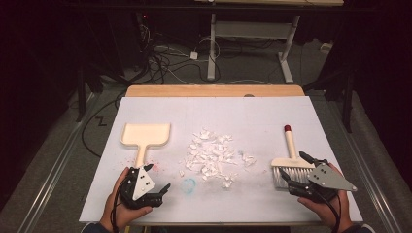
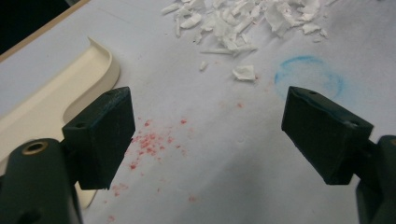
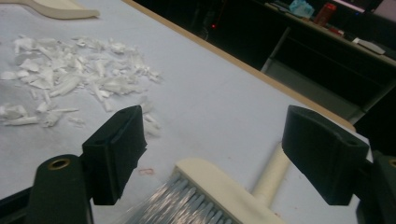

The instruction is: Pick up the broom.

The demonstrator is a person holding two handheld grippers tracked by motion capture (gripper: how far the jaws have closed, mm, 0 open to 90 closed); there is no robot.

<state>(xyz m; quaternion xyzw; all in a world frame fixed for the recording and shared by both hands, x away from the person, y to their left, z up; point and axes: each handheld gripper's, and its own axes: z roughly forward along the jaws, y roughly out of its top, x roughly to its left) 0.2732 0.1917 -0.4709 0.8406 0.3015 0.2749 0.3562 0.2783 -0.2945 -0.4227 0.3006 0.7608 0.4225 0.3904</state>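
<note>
1. The left hand-held gripper (image 1: pixel 156 180) sits at the near left of the surface (image 1: pixel 262 116), its jaws spread wide with nothing between them.
2. Just beyond it lies a cream dustpan (image 1: pixel 145 135), pan end toward the far side and handle pointing back toward the near edge; the handle's end lies just beside this hand-held gripper, and whether they touch cannot be told.
3. In the left gripper view, the dustpan (image 2: pixel 70 88) curves along the left behind one jaw, while red specks (image 2: pixel 149 142) dot the surface between the jaws and a faint blue ring (image 2: pixel 308 77) is drawn near the other.
4. The right hand-held gripper (image 1: pixel 295 170) sits at the near right, jaws likewise spread and holding nothing.
5. A small brush (image 1: pixel 290 158) lies directly in front of it, bristles toward the near edge, cream handle with a red tip pointing to the far side.
6. The right gripper view shows the brush (image 3: pixel 219 189) between the open jaws, its bristles low in the frame and its handle passing close by the right-hand jaw.
7. A heap of white paper scraps (image 1: pixel 211 155) lies at the middle of the surface, between dustpan and brush and well apart from both hand-held grippers.
8. The person's hands come in from the near edge.
</note>
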